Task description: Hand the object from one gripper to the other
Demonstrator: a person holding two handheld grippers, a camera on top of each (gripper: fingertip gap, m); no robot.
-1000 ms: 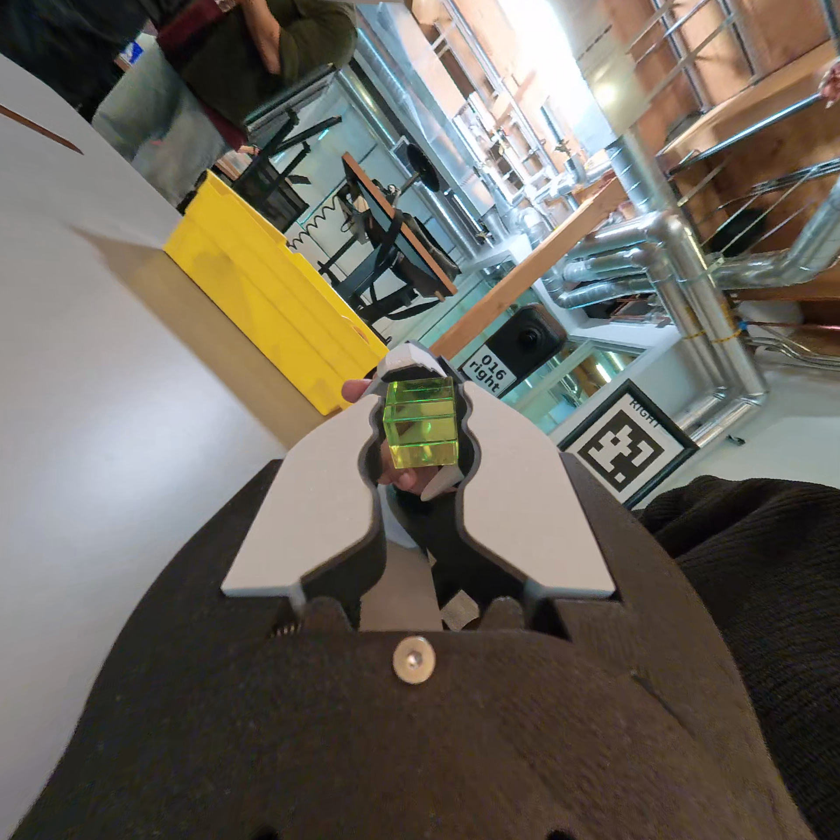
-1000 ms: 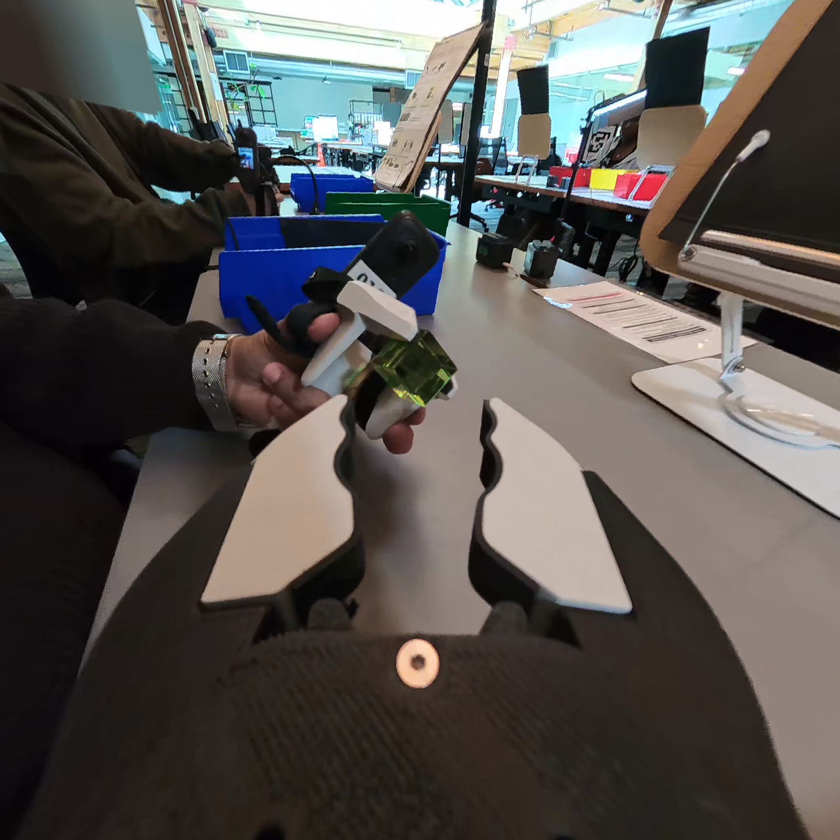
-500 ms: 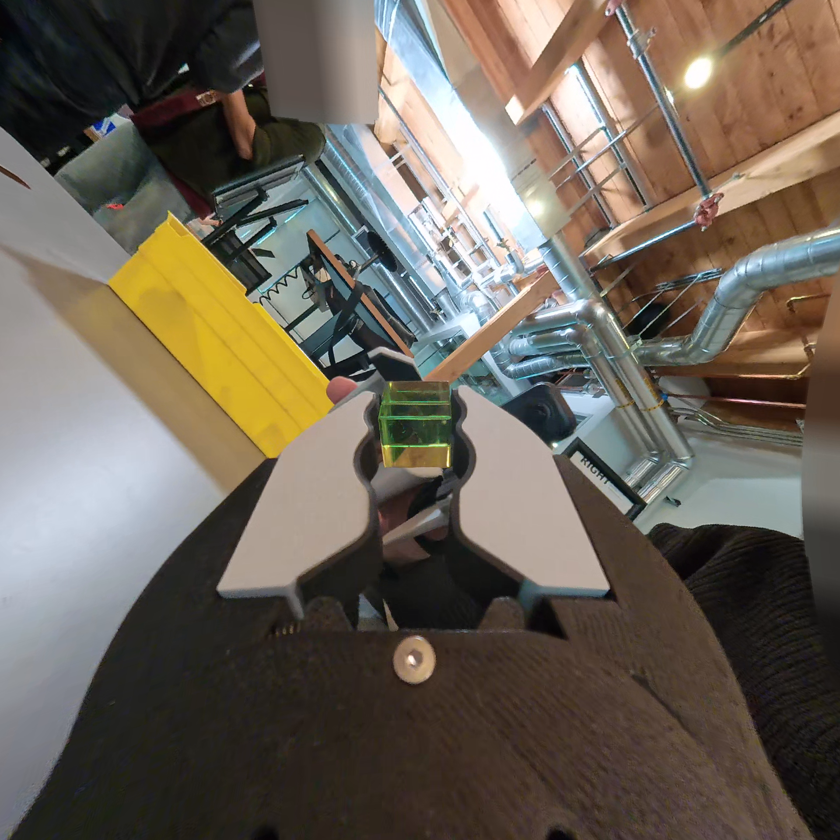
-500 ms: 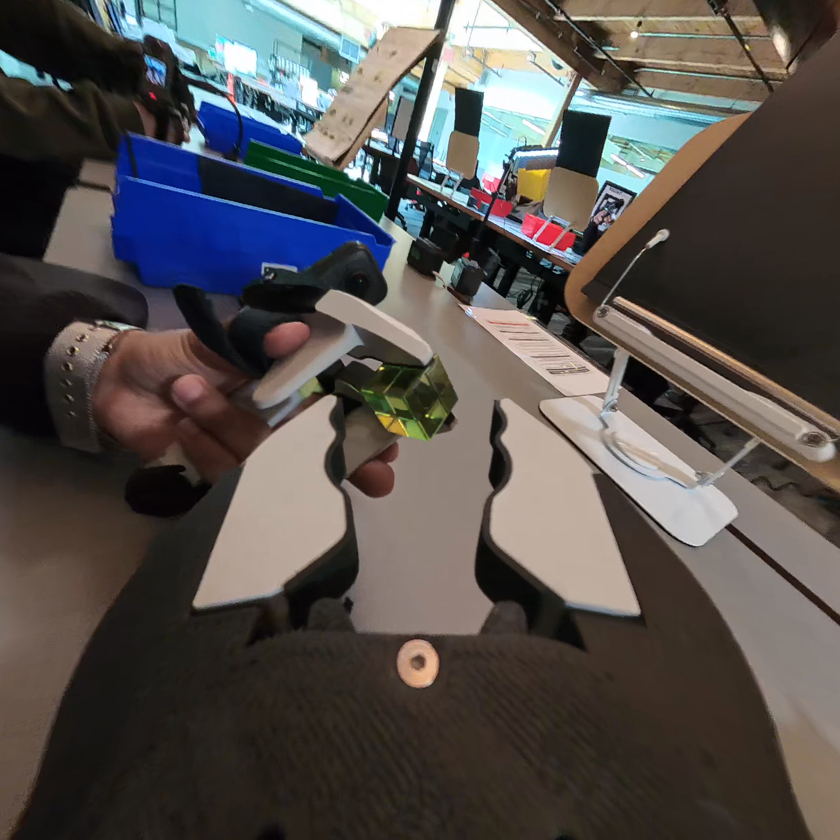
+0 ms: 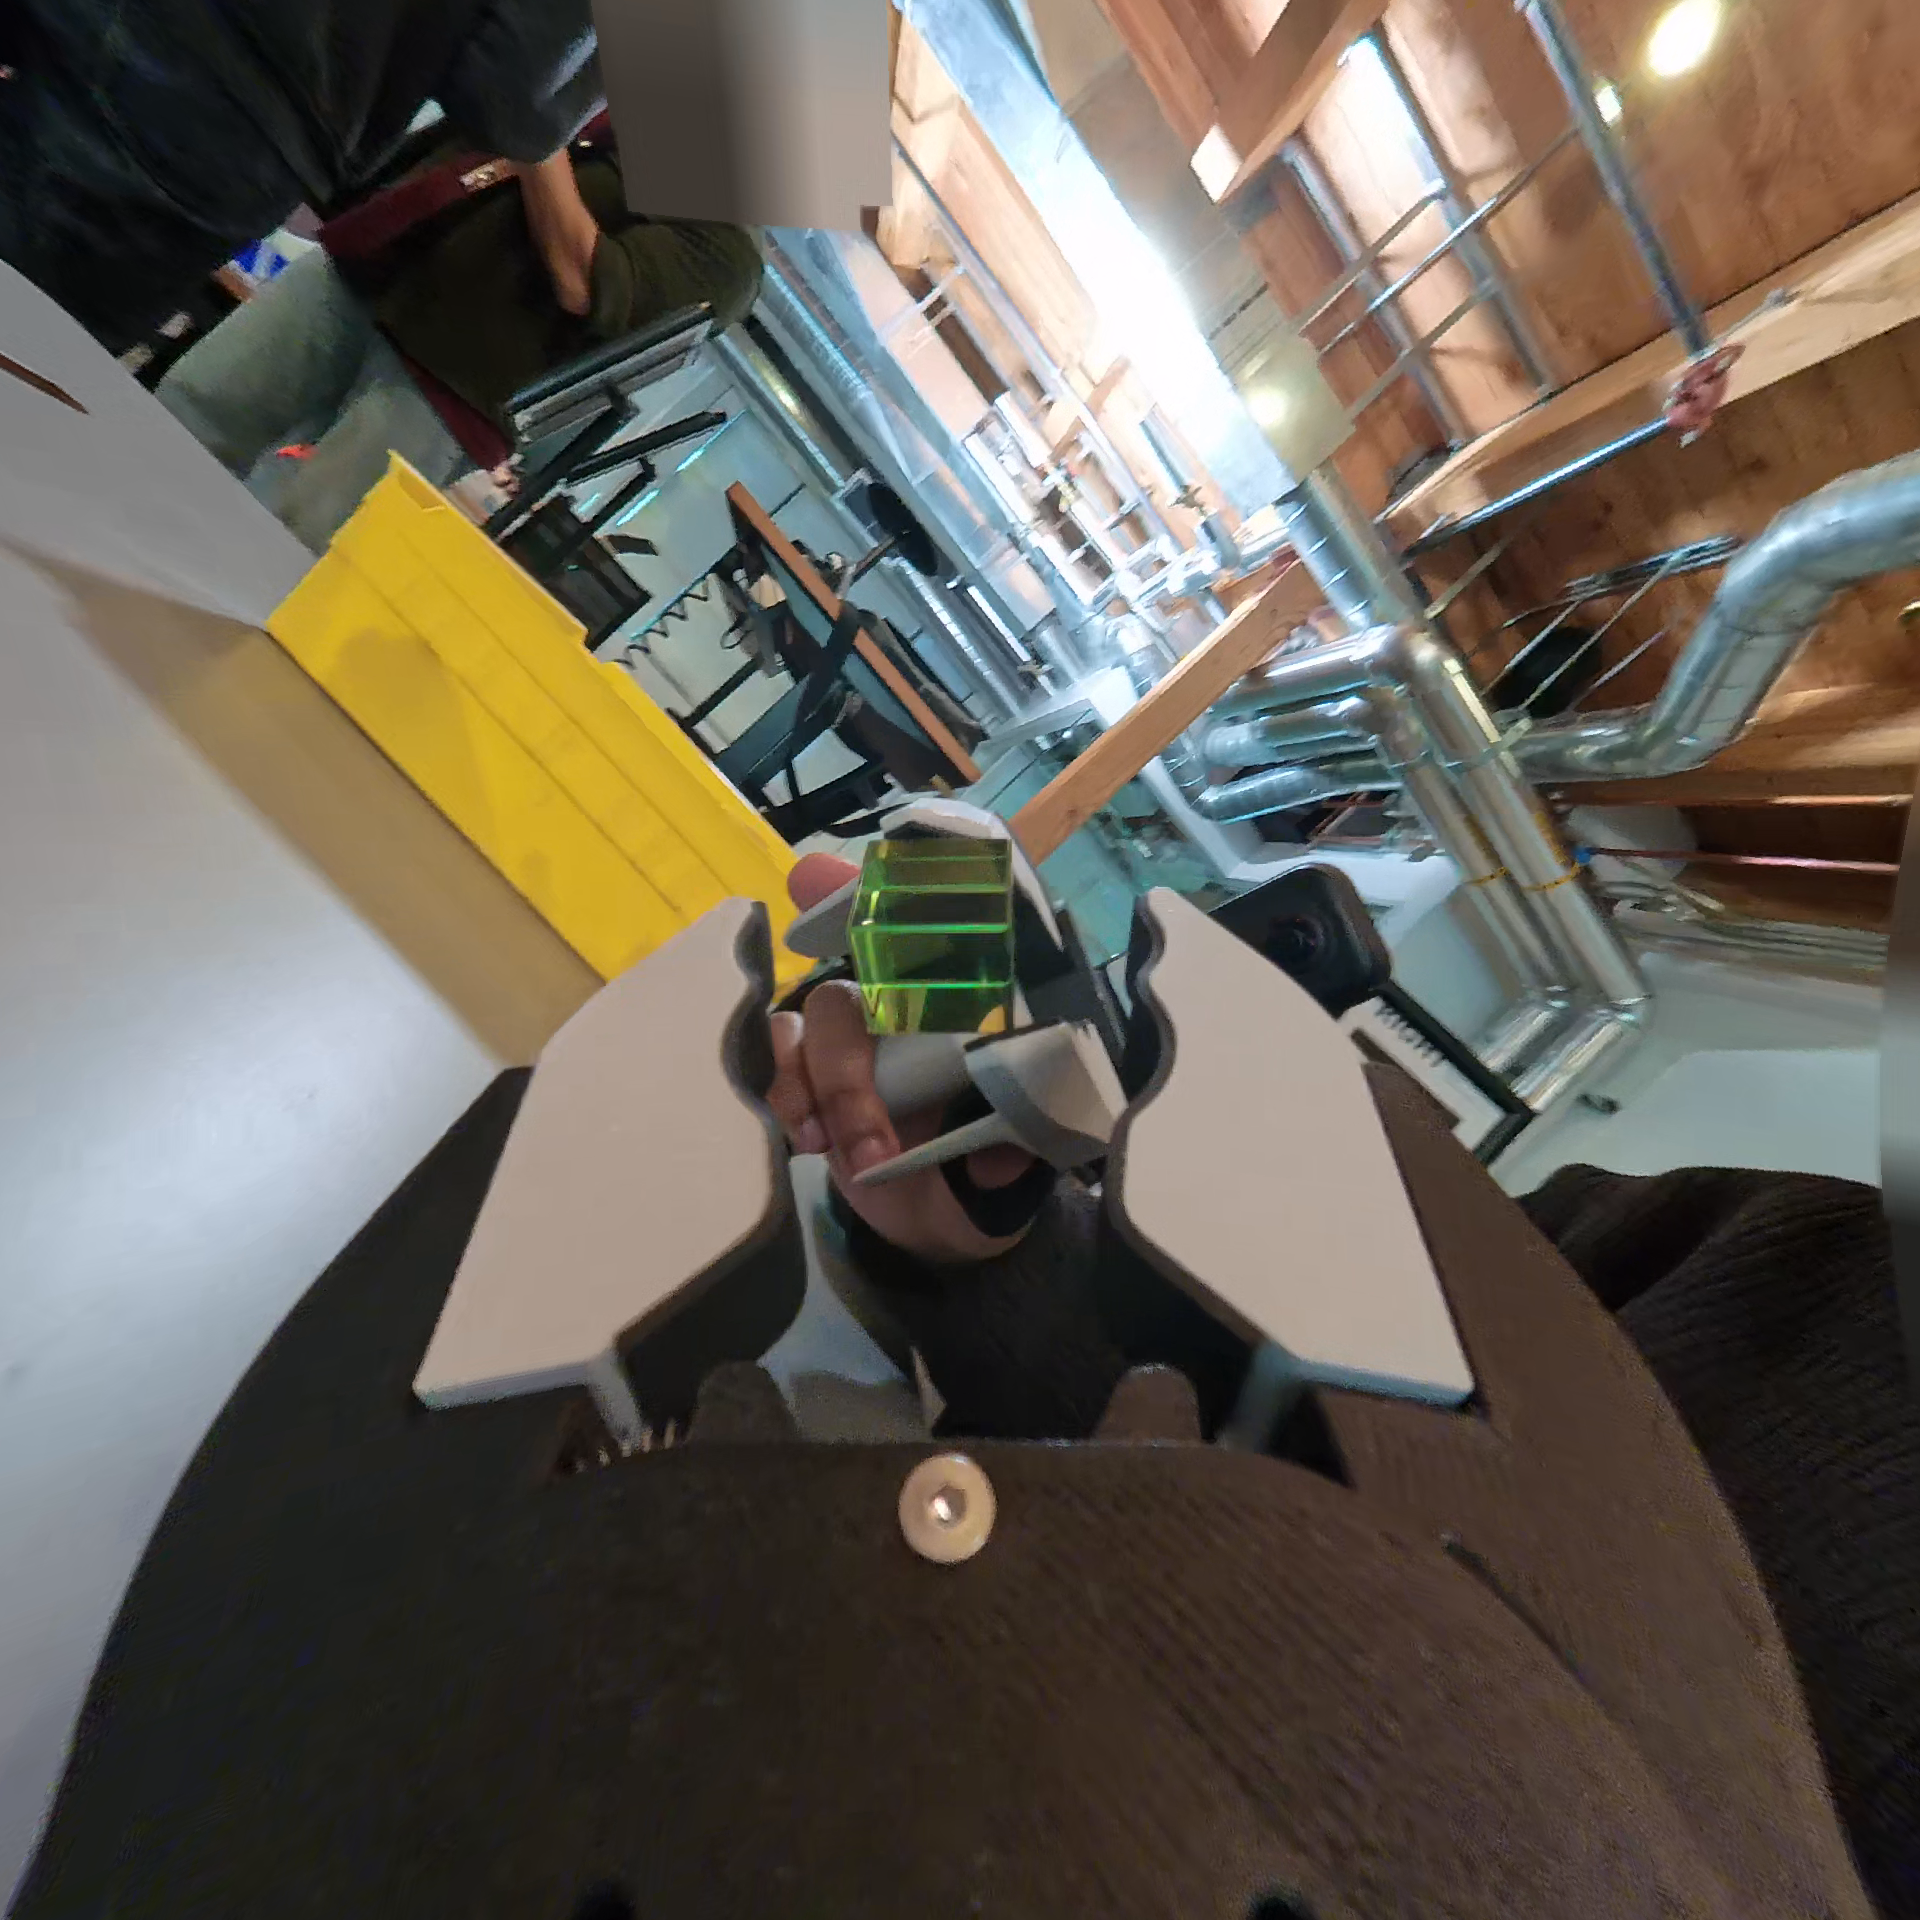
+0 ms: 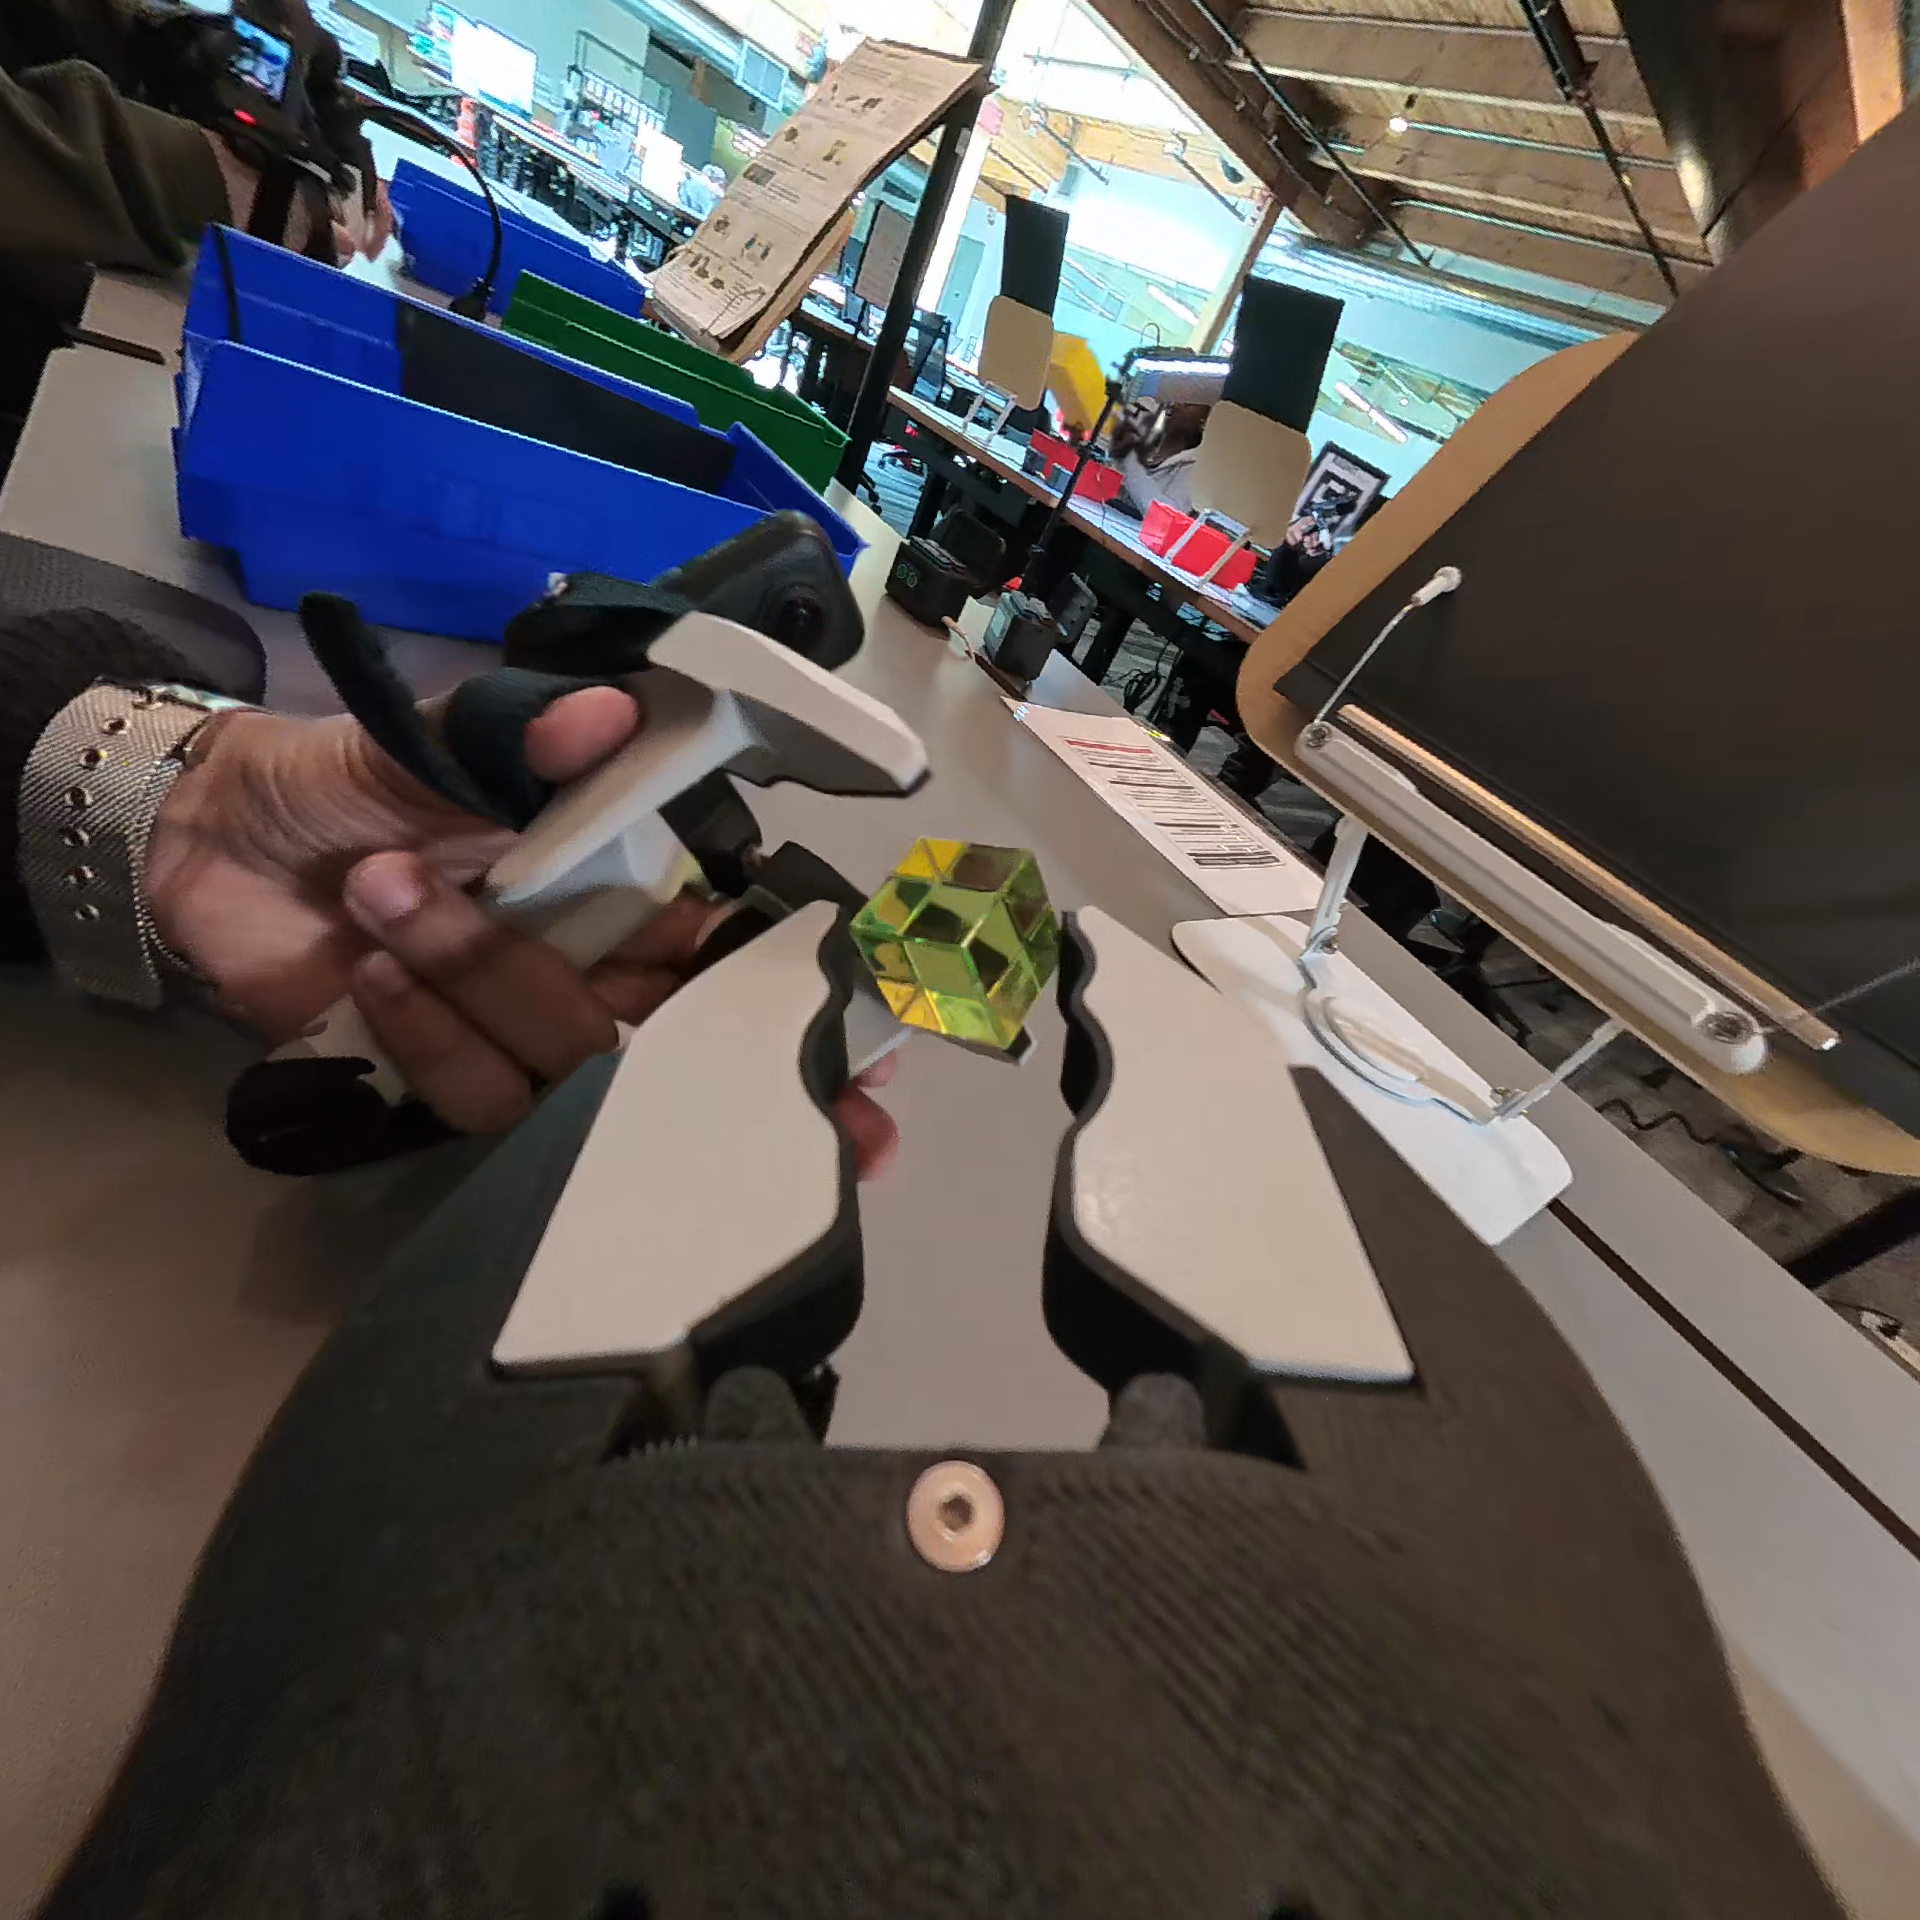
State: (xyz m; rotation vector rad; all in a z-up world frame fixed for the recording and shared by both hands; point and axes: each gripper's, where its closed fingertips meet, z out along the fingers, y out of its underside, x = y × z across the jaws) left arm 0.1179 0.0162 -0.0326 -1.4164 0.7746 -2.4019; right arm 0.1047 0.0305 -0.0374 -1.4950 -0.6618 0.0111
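A clear green cube [image 6: 956,956] sits between the two grey fingers of my right gripper [image 6: 951,930], which is shut on it above the grey table [image 6: 156,1351]. My left gripper [image 6: 914,904] is held by a hand at the left. It is open: its upper finger is lifted off the cube and its lower finger lies just under it. In the left wrist view my left gripper [image 5: 951,914] is open wide. The cube [image 5: 930,951] shows just beyond its fingertips, clamped top and bottom by the right gripper's fingers [image 5: 951,826].
A blue bin [image 6: 436,520] and a green bin [image 6: 675,384] stand at the back left. A printed sheet [image 6: 1153,800], a white stand base [image 6: 1382,1081] and a tilted dark board [image 6: 1662,623] are at the right. A yellow bin [image 5: 499,707] shows in the left wrist view. The grippers are tip to tip, or close to it.
The right gripper moved up around the cube and shut on it. The left gripper, shut on the cube before, has opened and let go.
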